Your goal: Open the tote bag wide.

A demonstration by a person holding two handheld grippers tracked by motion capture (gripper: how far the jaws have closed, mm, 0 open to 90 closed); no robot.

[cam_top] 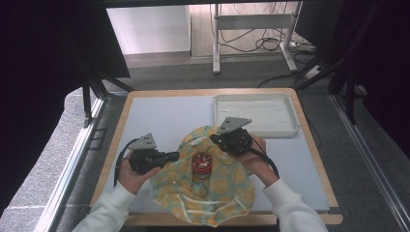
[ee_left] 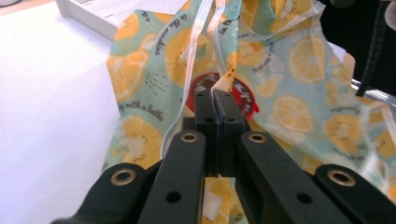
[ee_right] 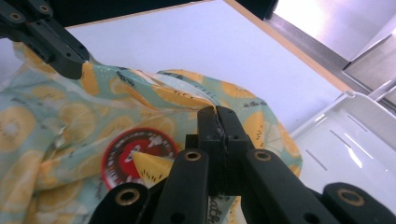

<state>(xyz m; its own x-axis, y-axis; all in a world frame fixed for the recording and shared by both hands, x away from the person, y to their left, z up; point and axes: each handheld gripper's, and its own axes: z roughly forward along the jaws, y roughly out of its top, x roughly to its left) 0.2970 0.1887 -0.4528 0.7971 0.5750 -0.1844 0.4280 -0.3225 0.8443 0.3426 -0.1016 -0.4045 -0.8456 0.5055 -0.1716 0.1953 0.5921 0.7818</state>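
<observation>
At frame centre, left tongs (cam_top: 175,155) and right tongs (cam_top: 216,138) each pinch the cloth (cam_top: 227,183) edge, lifted around the tin (cam_top: 201,166).

Bench: I see a pale blue-grey top (cam_top: 159,121) with a light wooden rim.
Far right corner: a shallow white tray (cam_top: 290,126) lies flat on the bench.
Near middle: a lemon-print cloth (cam_top: 227,193) lies spread on the bench, its near edge reaching the wooden rim.
On the cloth: a red-lidded tin (cam_top: 201,166) stands upright.
</observation>
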